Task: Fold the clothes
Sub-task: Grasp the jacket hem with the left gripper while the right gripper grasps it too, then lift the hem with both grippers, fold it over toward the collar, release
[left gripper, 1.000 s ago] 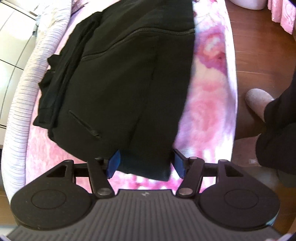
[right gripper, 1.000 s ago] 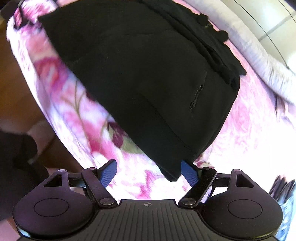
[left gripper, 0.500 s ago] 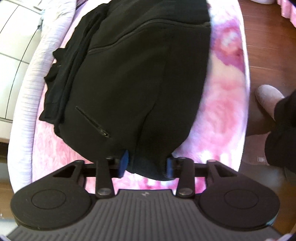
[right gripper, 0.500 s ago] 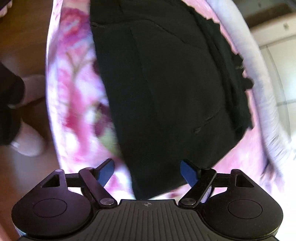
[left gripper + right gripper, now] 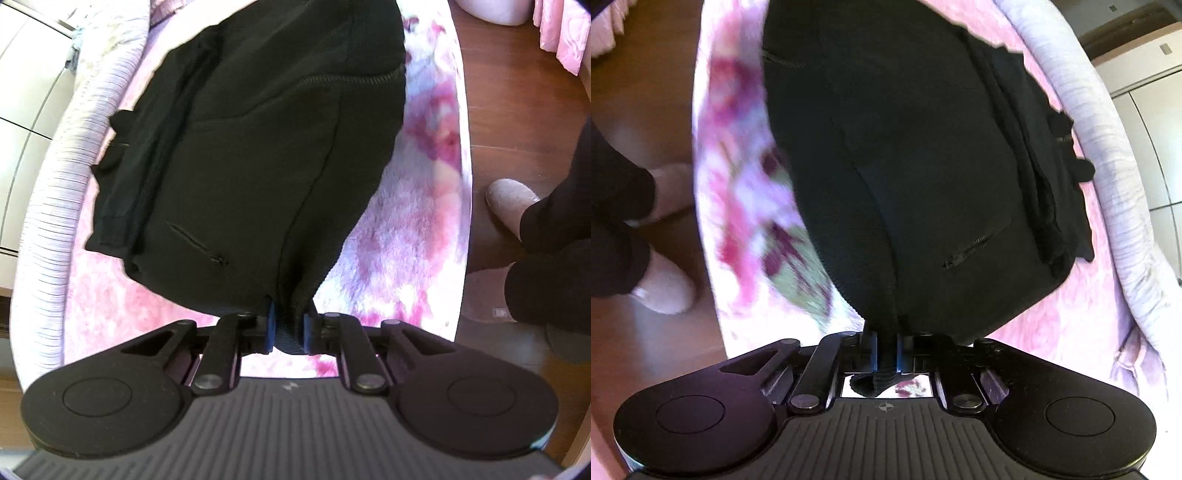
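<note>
You have both tongs closed on the near hem of the black garment (image 5: 266, 155), which lies spread across the pink floral blanket (image 5: 413, 229) on the bed, its far end running away from you. The left gripper (image 5: 287, 330) pinches a bunch of dark fabric between its blue pads (image 5: 271, 325), right at the near edge where a seam comes down. The right gripper (image 5: 886, 350) is clamped on another part of that near edge, with a tongue of ribbed cloth poking out behind the jaws.

Expect this piece to behave as soft, fairly thick knit: it looks limp rather than stiff, so it will likely sag between your two holds and drag on the fuzzy blanket instead of sliding freely. It is not fragile, but the zip pocket (image 5: 199, 247) and the loose bundle of straps or sleeves (image 5: 122, 177) along its left edge may trail or catch. The ribbed hem looks like the soundest place to hold; keep your holds well apart along it so the fold stays square when you carry the near edge toward the far end.
</note>
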{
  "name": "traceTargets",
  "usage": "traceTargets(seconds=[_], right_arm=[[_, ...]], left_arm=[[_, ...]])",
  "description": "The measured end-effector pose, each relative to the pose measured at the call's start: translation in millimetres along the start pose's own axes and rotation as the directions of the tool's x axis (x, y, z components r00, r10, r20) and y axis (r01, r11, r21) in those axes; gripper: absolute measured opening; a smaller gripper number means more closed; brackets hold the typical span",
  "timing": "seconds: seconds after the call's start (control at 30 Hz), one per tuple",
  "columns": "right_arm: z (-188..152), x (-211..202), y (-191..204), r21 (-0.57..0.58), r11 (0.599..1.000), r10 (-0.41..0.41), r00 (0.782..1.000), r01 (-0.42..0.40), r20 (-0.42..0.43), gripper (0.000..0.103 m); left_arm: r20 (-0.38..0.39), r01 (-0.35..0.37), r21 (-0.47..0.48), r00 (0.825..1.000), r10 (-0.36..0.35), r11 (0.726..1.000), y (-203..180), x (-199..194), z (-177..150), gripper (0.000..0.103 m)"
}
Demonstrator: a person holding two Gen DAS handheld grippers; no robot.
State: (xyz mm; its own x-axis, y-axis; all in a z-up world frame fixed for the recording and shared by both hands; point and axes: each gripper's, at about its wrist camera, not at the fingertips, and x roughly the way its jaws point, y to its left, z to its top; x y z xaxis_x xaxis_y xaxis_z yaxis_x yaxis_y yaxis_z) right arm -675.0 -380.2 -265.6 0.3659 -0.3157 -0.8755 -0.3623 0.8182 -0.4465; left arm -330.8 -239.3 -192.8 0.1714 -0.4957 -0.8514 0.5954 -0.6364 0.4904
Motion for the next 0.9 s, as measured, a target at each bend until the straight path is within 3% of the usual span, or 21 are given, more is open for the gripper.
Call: traceTargets(seconds=[0.23, 0.4, 0.47, 0.67, 0.73, 0.77, 0.9], right_arm=[[-3.2, -56.4, 22.6, 0.027, 0.994, 0.108, 0.994, -0.108, 0.003, 0.006], [-17.1, -104.8, 39.4, 0.100, 0.972, 0.215, 0.976, -0.212, -0.018, 0.006], [-17.7, -123.2, 31.1, 0.129, 0.966, 0.226, 0.974, -0.223, -0.012, 0.006], [-1.6, -143.1, -68.5, 0.155, 0.983, 0.095, 0.994, -0.102, 0.050, 0.006], [8.7, -131.0, -111.4, 0.149, 0.986, 0.059, 0.996, -0.068, 0.064, 0.006], [15.2, -120.9, -132.2, 0.148, 0.987, 0.053, 0.996, -0.062, 0.066, 0.006], [42.8, -65.5, -204.5, 0.145, 0.987, 0.065, 0.997, -0.070, 0.040, 0.006]], left_arm=[[-0.012, 0.131, -0.040, 0.991, -0.131, 0.991, -22.1, -67.7, -9.4, 0.010], [-0.027, 0.254, -0.124, 0.966, -0.259, 0.959, -44.9, -121.9, -8.4, 0.010], [-0.020, 0.267, -0.187, 0.961, -0.275, 0.945, -30.0, -133.4, -3.3, 0.010], [0.047, 0.209, -0.437, 0.977, -0.210, 0.875, 111.6, -124.2, 2.8, 0.010], [0.071, 0.217, -0.493, 0.975, -0.209, 0.842, 165.1, -107.9, 1.8, 0.010], [0.080, 0.219, -0.520, 0.975, -0.207, 0.826, 191.1, -98.0, 2.8, 0.005], [0.117, 0.270, -0.602, 0.961, -0.251, 0.751, 277.8, -32.5, -0.3, 0.005]])
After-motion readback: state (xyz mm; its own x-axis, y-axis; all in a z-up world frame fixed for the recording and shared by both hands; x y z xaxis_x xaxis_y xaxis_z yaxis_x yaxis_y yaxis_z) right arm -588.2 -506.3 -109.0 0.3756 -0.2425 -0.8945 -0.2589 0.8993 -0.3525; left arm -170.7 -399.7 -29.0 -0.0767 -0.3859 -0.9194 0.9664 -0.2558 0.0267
